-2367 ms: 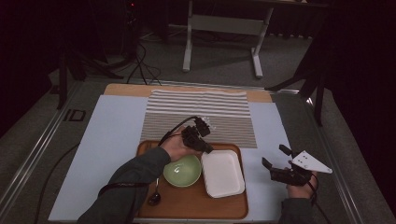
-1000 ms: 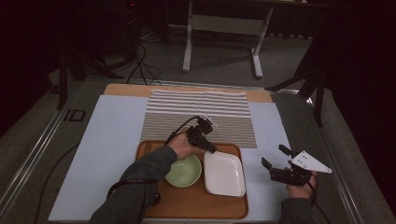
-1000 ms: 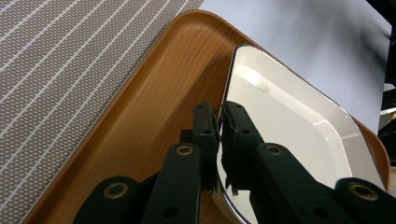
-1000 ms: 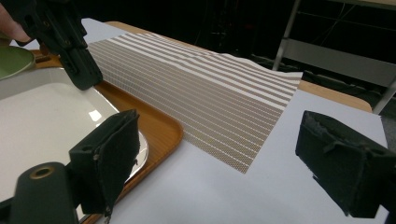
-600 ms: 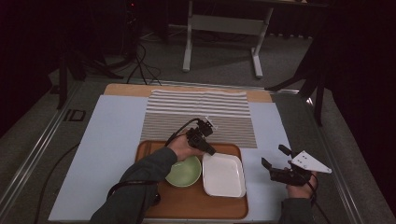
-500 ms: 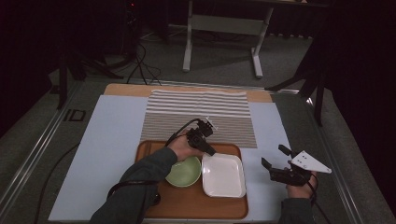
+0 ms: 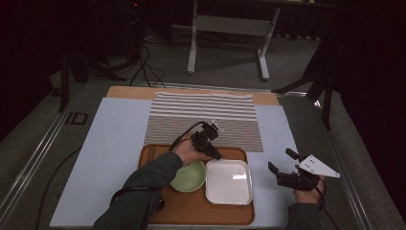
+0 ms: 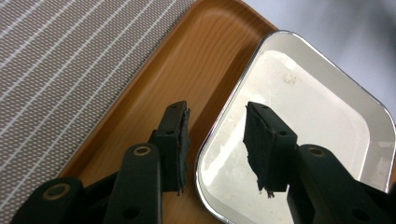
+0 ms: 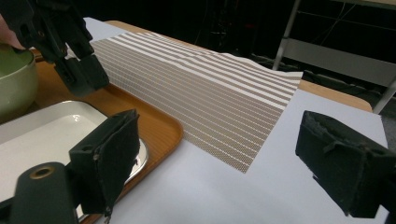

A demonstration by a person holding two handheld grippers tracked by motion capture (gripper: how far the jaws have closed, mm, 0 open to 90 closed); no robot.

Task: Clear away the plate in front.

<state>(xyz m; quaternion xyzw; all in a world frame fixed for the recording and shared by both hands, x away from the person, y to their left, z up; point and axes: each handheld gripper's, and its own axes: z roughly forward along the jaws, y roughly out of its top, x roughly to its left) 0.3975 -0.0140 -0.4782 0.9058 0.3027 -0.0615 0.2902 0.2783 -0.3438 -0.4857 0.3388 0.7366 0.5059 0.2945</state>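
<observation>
A white rectangular dish (image 7: 229,182) lies flat on a wooden tray (image 7: 182,211), to the right of a green bowl (image 7: 188,176). My left gripper (image 7: 218,154) points down at the dish's far left corner. In the left gripper view the dish's rim (image 8: 205,154) runs between the jaws of my left gripper (image 8: 219,144). The pads stand off the rim; the jaws have just been opening. My right gripper (image 7: 281,161) hovers open right of the tray over the light blue mat (image 7: 115,139). Nothing is between the jaws of my right gripper (image 9: 224,158).
A brown and white striped placemat (image 7: 206,115) lies beyond the tray, its near edge by the tray's far rim. Metal rails border the table on both sides. A white stand and cables occupy the dark floor behind.
The white dish shifted a little on the tray and now lies flat beside the bowl. The left gripper stayed at its far left corner. The right hand has not moved.
</observation>
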